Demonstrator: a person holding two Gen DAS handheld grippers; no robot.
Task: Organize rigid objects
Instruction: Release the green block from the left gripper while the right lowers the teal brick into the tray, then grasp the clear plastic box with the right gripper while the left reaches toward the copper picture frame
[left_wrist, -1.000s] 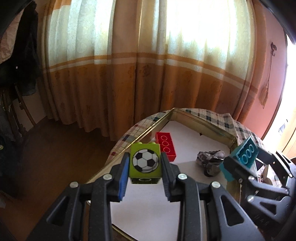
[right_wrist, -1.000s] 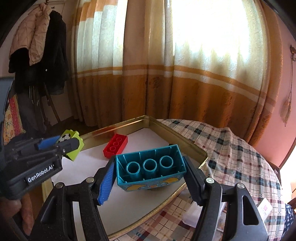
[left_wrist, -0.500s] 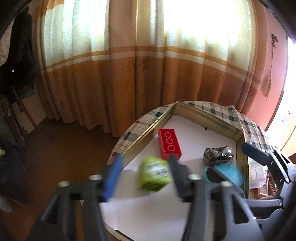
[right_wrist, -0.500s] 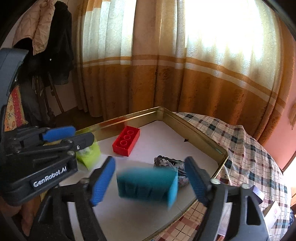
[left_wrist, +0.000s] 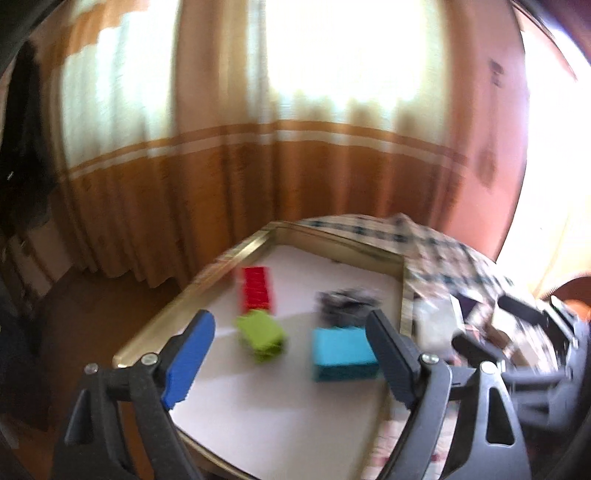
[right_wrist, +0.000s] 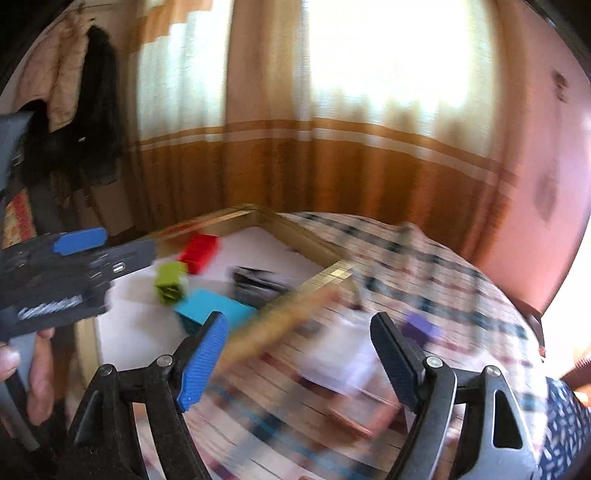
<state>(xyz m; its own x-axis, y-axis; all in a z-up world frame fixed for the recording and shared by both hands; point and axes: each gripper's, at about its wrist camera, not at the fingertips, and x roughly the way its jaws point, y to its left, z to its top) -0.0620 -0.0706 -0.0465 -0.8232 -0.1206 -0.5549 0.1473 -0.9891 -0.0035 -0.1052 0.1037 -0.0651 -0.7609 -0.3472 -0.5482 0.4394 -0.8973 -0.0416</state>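
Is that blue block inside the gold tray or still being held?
Inside. The blue block lies on the tray's white floor beside the green block, with no gripper pads touching it.

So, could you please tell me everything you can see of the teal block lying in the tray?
The teal block is a large rectangular toy brick that looks like plastic, blurred in both views, so no studs or print can be made out. It lies on the white floor of the gold-rimmed tray, near the tray's right edge, with a dark crumpled object just behind it and the green block apart to its left. No gripper holds it; the left gripper stands open in front of it.
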